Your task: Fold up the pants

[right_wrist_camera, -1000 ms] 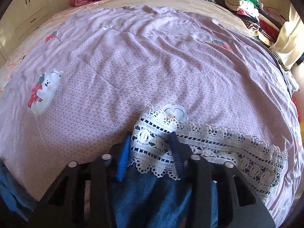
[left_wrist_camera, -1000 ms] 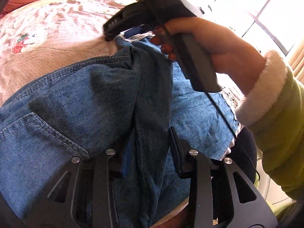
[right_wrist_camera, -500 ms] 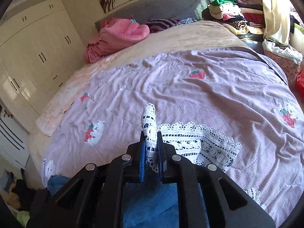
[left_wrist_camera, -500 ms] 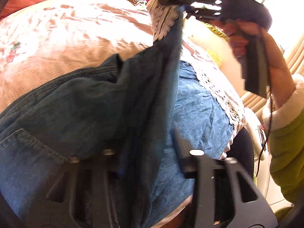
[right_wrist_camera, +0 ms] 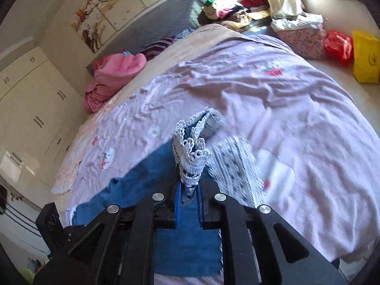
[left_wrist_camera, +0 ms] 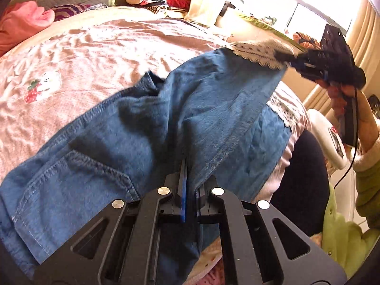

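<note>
In the left wrist view the denim pants (left_wrist_camera: 147, 118) sprawl over the pink bedspread (left_wrist_camera: 95, 47), one leg lifted off it; the left gripper (left_wrist_camera: 190, 190) is pinched on a denim fold at the leg's inner seam, where the thick, limp cloth should hold without slipping. In the right wrist view the right gripper (right_wrist_camera: 188, 199) is clamped on the lace hem (right_wrist_camera: 192, 156), a flimsier hold that could stretch, so gripping denim just behind it seems safer.

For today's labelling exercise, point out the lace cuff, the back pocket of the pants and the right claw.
lace cuff (right_wrist_camera: 191, 163), right wrist view, on the bunched trim.
back pocket (left_wrist_camera: 71, 185), left wrist view, on the denim panel.
right claw (right_wrist_camera: 188, 204), right wrist view, between its fingertips.
</note>
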Demonstrator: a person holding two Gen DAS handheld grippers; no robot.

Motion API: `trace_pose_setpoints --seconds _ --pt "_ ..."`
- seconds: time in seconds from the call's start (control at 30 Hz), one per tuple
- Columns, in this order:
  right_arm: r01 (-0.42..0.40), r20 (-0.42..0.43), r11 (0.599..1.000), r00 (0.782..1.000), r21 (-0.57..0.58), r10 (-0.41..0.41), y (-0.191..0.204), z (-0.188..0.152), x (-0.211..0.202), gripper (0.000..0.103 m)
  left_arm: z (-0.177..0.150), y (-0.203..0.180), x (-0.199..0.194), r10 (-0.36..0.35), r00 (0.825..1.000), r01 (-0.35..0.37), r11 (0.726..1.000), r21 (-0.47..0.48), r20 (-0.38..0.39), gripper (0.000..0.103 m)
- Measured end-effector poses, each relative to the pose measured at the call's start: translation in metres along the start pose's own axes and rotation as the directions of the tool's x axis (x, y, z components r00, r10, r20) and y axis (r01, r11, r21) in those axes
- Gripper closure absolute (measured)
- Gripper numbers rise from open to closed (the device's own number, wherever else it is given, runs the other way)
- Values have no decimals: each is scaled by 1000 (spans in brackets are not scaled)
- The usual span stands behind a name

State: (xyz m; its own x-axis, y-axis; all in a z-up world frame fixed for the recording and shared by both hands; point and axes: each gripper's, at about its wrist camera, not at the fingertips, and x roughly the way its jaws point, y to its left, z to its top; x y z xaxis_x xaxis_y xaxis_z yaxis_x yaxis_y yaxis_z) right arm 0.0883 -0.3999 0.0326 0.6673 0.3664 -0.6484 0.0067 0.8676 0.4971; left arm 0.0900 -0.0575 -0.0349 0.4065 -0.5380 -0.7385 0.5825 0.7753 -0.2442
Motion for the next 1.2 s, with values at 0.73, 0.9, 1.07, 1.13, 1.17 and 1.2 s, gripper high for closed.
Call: trace_pose_setpoints --seconds 0.73,0.9,1.07,1.13,1.17,1.2 --pt "62 -89 989 995 133 -50 -53 -83 -4 94 -37 -37 13 106 992 -89 973 212 -70 102" --pt "34 -97 989 995 142 -20 -58 -83 -9 90 -41 -36 15 115 991 -99 972 213 -66 102" --pt "69 -35 996 997 64 -67 -45 -74 -43 82 -44 -40 12 125 991 -109 966 235 -55 101" --pt "117 8 993 993 17 -117 -35 -71 -54 81 -45 -41 11 125 991 -109 967 232 -54 100" --pt "134 30 991 991 -9 -133 -28 -70 -57 79 -46 -41 10 121 991 -105 968 229 -55 100" --pt "137 44 989 990 -49 -135 -18 -69 -58 79 -46 -42 9 117 992 -101 969 227 -56 99"
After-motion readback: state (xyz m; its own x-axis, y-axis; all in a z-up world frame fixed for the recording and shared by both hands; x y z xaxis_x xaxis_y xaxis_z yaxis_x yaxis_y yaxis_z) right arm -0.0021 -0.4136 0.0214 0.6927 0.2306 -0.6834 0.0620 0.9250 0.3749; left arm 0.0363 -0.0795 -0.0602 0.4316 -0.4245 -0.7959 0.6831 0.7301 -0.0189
